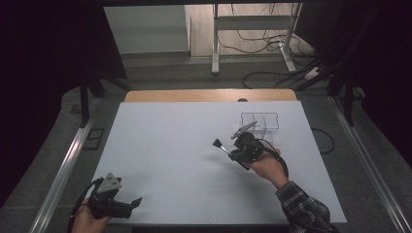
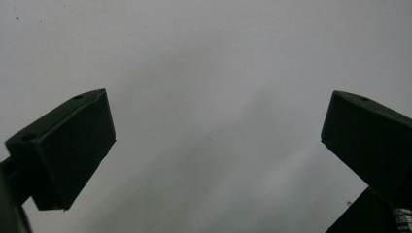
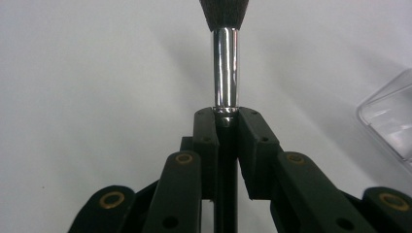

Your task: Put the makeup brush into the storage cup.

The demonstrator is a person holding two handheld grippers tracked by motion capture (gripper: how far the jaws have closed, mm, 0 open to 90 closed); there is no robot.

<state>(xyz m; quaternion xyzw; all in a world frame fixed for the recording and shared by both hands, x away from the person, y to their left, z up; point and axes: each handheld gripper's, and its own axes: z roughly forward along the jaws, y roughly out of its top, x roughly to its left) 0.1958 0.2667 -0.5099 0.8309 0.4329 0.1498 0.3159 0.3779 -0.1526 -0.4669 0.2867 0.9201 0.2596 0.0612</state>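
Right tongs (image 3: 226,119) clamp the brush (image 3: 225,73) at its ferrule; left tongs (image 2: 214,145) gape empty. Keep grip firm, carry brush level to the tray (image 1: 260,120), then lower it in.

A white sheet (image 1: 160,145) covers most of a desk (image 1: 209,95), whose bare wooden far edge shows as a thin tan strip with a small dark notch at its middle. Beyond it lies grey floor (image 1: 160,73), where a white metal frame (image 1: 252,34) stands on two legs beside a pale wall panel (image 1: 145,29), and black cables (image 1: 272,73) loop loosely across the ground towards a power strip (image 1: 312,73) at the right. Dark curtains (image 1: 43,73) close in both sides of the scene, metal rails (image 1: 60,170) run along the desk's left and right flanks, and light falls mainly on the middle, leaving the edges dim.
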